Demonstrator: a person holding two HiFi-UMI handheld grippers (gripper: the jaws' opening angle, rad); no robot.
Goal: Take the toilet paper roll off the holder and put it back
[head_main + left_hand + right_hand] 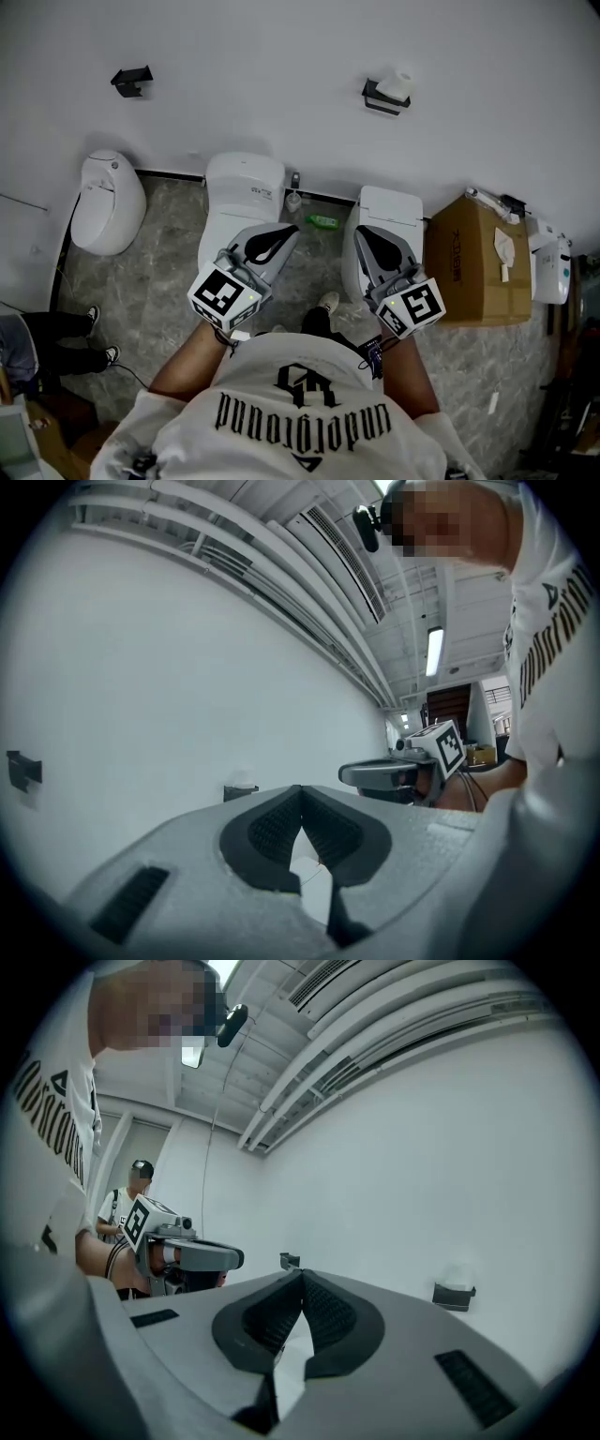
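The white wall (281,56) carries the work. Along its lower edge stand a left toilet (244,192) and a right toilet (389,211), with a cardboard box (473,262) beside the latter.

You hold the left gripper (286,232) and the right gripper (364,234) level and side by side, pointed at the wall and well apart from it. Each has its jaws closed tip to tip, with nothing between them.

The loaded holder (378,98) is fixed toward the wall's right side, above the right toilet. A second, empty holder (131,80) is fixed toward the left side. The toilet paper roll (398,84) sits on the loaded holder.

Expect the roll to be light, soft and easily crushed. Open the jaws wide, take the roll across its outer layers, and close gently. A loose end may unwind.
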